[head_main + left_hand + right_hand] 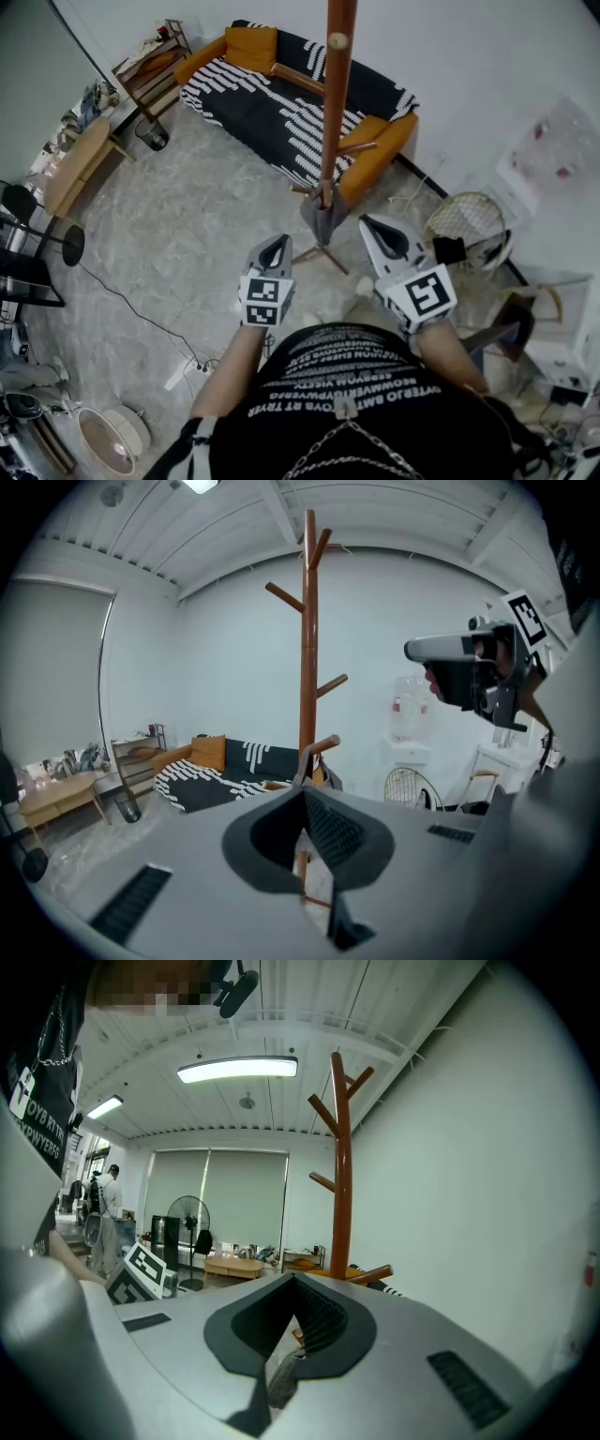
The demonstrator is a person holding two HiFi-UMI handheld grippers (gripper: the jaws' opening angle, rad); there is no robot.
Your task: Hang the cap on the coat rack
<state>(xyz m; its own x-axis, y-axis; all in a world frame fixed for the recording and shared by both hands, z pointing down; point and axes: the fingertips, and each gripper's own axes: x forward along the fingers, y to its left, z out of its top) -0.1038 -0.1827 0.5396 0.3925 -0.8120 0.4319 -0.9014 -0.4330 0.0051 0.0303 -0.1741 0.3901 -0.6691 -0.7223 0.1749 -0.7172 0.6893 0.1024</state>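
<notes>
The coat rack [330, 122], a round pole of smooth reddish-brown wood with slanted pegs, stands just ahead of both claws. Its top is cut off in the head view. The cap [322, 219], soft grey cloth, hangs limp from a low peg, between and just beyond the two claw tips. Its brim cannot be made out. The left claw [273, 253] is closed on nothing. The right claw [386, 236] is likewise closed, its ribbed pads meeting with nothing between them. Beyond the rack sits a striped black-and-white sofa [272, 108] with orange cushions.

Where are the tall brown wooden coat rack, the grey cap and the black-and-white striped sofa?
Tall brown wooden coat rack [332, 122], head view, pole.
Grey cap [322, 223], head view, middle.
Black-and-white striped sofa [264, 112], head view, seat.
</notes>
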